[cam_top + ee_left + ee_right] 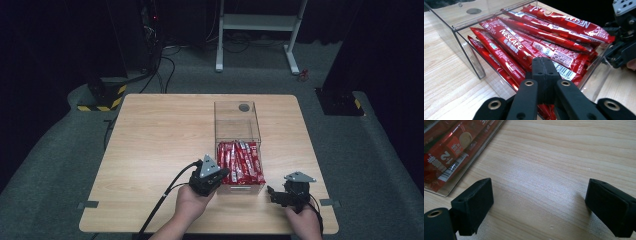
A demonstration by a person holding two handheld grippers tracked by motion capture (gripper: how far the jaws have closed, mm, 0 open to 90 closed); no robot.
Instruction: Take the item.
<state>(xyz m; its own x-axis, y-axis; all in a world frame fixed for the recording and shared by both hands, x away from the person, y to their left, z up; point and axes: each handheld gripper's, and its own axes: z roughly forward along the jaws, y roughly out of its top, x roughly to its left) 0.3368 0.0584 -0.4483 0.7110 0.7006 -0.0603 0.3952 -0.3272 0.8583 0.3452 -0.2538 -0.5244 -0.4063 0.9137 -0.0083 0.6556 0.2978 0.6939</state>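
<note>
Hovering at box (237, 116) edge — left hand-held gripper (543, 75) pressed together, right hand-held gripper (539, 205) spread over bare table (554, 157).

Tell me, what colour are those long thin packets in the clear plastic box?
The long thin packets are red with white lettering, clearest in the left gripper view.

The tabletop (165, 135) is viewed from high above its near edge, while the clear box (464, 45) of red sachets (514, 47), shared by all views, is seen close-up by both gripper cameras.
</note>
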